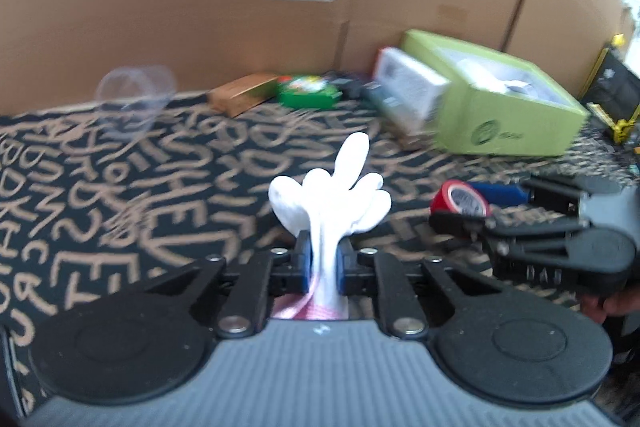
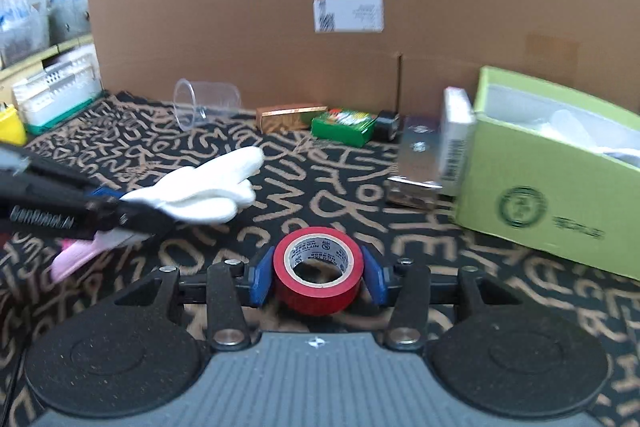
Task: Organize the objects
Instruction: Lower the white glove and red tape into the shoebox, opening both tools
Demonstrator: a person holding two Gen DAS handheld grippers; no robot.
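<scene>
Your left gripper (image 1: pixel 324 261) has its jaws pinched on the cuff of a white glove (image 1: pixel 340 195), held above the patterned table (image 1: pixel 120 187). To its right, your right gripper (image 2: pixel 318 277) has its jaws clamped on a red tape roll (image 2: pixel 318 267). Farther right sits the green box (image 2: pixel 560 187).

Print on the red tape roll (image 2: pixel 318 269) is too blurred to read.

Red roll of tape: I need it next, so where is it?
In the right wrist view, the red roll of tape sits between the right gripper's blue pads, low centre, left of the green cardboard box.
</scene>
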